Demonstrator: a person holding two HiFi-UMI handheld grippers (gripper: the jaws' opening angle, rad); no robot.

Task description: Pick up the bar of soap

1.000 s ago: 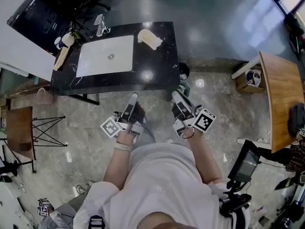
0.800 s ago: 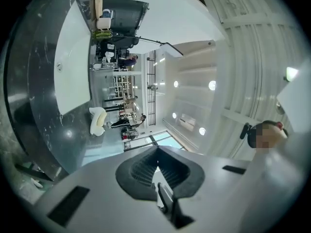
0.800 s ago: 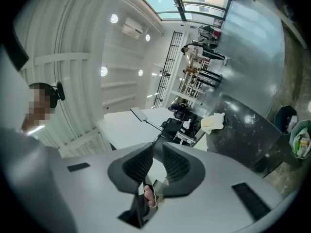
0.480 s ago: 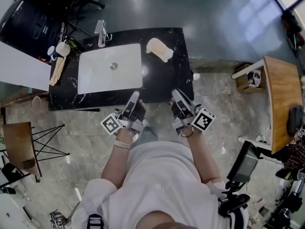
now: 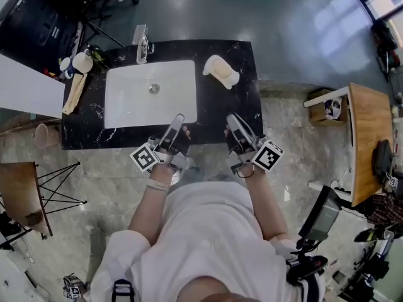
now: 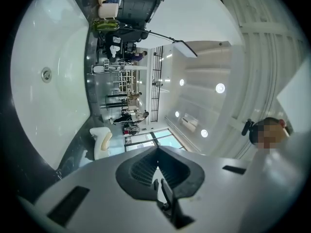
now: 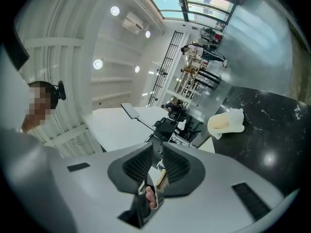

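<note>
Approach stage, nothing grasped yet: left claw [image 5: 179, 118] and right claw [image 5: 230, 118] both shut and empty, soap [image 5: 221, 72] in its dish [image 5: 211, 60] well ahead of the right claw, probably needing next a forward reach, jaws opened to straddle it.

Left gripper [image 5: 179, 119] and right gripper [image 5: 232, 118] have reached the counter [image 5: 220, 109]

Counter [image 5: 243, 106] open from right gripper [image 5: 230, 118] to bar of soap [image 5: 221, 70]; sink [image 5: 171, 99] just left.
</note>
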